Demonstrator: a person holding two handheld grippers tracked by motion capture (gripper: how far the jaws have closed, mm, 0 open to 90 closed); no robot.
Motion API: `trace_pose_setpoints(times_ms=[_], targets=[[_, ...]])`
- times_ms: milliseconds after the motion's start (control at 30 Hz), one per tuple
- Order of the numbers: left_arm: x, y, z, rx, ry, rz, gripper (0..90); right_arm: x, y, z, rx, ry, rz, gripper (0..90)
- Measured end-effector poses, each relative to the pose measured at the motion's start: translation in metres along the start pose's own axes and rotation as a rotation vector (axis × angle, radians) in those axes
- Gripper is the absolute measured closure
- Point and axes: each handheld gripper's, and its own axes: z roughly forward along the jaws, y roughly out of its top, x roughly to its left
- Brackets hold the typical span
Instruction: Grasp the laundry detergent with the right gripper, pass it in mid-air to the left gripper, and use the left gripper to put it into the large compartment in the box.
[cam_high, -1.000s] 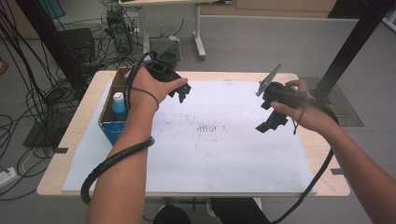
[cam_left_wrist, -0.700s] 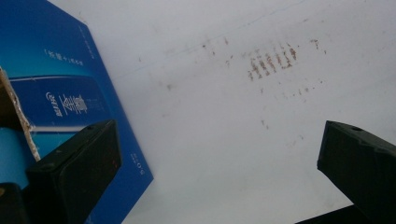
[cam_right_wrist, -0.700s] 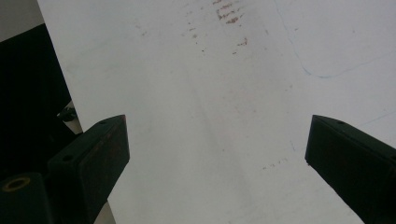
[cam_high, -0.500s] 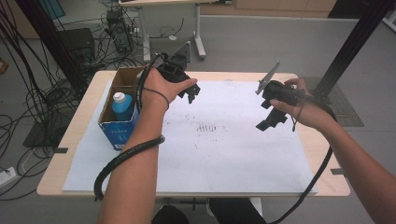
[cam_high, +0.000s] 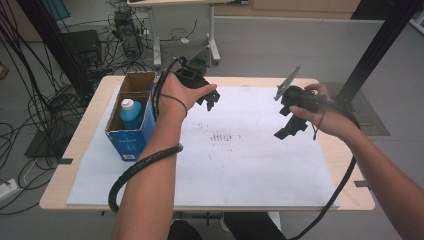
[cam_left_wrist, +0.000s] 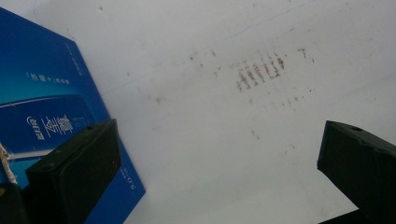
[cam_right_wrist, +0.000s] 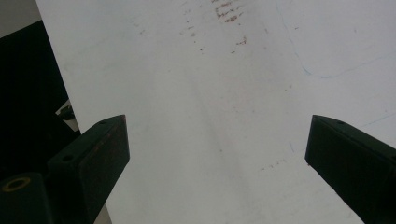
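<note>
Held over the back of the white paper sheet (cam_high: 240, 165), my left gripper (cam_high: 210, 102) sits just right of the blue carton (cam_high: 131, 140). Its jaws stand wide apart with nothing between them. In the left gripper view the left gripper (cam_left_wrist: 219, 175) looks down on the sheet, with the blue carton (cam_left_wrist: 42, 93) at the left. My right gripper (cam_high: 286, 122) hovers above the sheet's right part, open and empty. The right gripper view has the right gripper (cam_right_wrist: 219, 163) over bare white paper (cam_right_wrist: 210, 116). A blue bottle (cam_high: 131, 114) with a white cap stands inside the carton.
Reddish smudges (cam_high: 225, 136) mark the middle of the sheet. The wooden table (cam_high: 345, 165) shows around the paper. Cables, a dark case (cam_high: 80, 45) and another desk's legs lie on the floor behind. A black post (cam_high: 380, 45) rises at the back right.
My left gripper has drifted to the right, away from the carton, along the back of the sheet. The right gripper has barely moved.
</note>
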Motion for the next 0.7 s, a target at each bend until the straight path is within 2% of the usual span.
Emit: trace_pose_setpoints(times_ms=[700], targets=[[-0.0034,-0.0070,-0.0032,-0.018,-0.004,0.005,0.3,0.0088,0.0010,0.0008,0.005,-0.004,-0.008,6.4]])
